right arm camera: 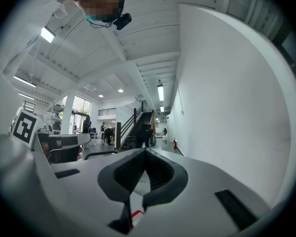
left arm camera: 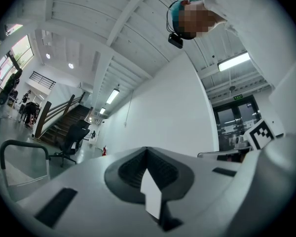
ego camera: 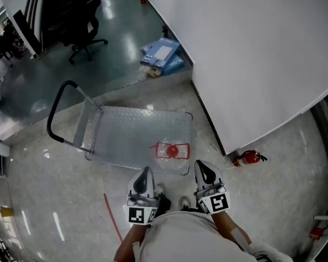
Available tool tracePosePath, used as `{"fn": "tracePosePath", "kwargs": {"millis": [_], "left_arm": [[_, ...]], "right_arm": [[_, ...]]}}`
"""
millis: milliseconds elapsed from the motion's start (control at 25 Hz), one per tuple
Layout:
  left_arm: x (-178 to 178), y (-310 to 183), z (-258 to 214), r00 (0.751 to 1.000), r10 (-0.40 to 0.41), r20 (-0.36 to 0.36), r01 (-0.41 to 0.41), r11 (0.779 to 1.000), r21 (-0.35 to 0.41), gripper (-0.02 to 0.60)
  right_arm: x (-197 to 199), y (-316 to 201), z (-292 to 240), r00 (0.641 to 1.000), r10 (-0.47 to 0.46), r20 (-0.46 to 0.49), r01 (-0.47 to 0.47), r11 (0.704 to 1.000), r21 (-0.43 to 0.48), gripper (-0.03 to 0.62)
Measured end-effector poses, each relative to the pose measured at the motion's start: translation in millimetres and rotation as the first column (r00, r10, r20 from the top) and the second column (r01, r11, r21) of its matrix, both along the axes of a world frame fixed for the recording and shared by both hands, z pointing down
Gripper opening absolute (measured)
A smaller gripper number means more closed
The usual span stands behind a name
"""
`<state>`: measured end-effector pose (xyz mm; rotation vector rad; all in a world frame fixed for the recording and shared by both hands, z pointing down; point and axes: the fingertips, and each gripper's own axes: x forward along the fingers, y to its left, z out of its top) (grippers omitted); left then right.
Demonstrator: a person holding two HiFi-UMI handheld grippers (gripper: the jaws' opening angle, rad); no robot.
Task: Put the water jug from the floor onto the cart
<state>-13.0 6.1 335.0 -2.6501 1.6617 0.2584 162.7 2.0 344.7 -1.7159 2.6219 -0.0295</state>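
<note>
Looking steeply down, the person is holding both grippers level and close to the body, above the near edge of the cart point(ego camera: 126, 132). The water jug point(ego camera: 172, 153) is showing as a clear plastic body with a red cap and a red carrying frame on top, and it is appearing to sit at the near right corner of the cart's metal deck, just beside the edge; from this height it is hard to tell whether its base is lying wholly on the deck. The left gripper point(ego camera: 144, 171) is hovering above and to the left of the jug, and the right gripper point(ego camera: 203, 166) above and to its right, neither one touching it. In the left gripper view the left claw point(left arm camera: 147, 172) is showing its two dark pads pressed together with nothing held between them; in the right gripper view the right claw point(right arm camera: 147, 174) is likewise closed and empty, with only a sliver of red peeking through the gap below the pads. A jug like this, if it is carrying water, is likely going to handle heavy, with the load sloshing and pulling to one side when tilted. Its smooth clear walls are looking slippery and probably a little yielding, so squeezing the body is a poor bet. The red frame at the top is seeming the sound place to take hold, with the second claw steadying the side or neck. A red fire extinguisher point(ego camera: 249, 158) is lying on the floor by the white wall point(ego camera: 251, 53), well apart from the cart.
</note>
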Motion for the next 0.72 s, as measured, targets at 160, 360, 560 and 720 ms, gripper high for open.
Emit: {"fn": "tracePosePath", "kwargs": {"millis": [160,360,560,720], "left_arm": [[3,4,0,1.000,0.004,-0.002,-0.004,1.000,0.004,0.003],[2,5,-5,1.000,0.003,0.001,-0.003,1.000,0.005,0.003],[-2,8,-4,1.000,-0.002,0.002,0.002,1.000,0.004,0.003],[-6,5,-3,1.000,-0.005,0.000,0.005,1.000,0.002,0.003]], "right_arm": [[-1,6,2,1.000,-0.012,0.003,0.012,1.000,-0.003,0.011],[-2,5,-4,1.000,-0.023,0.002,0.023,1.000,0.005,0.011],[-6,8,-5,1.000,-0.025,0.003,0.025,1.000,0.010,0.011],[-10,5,-5,1.000,-0.031,0.004,0.031,0.999,0.010,0.011]]}}
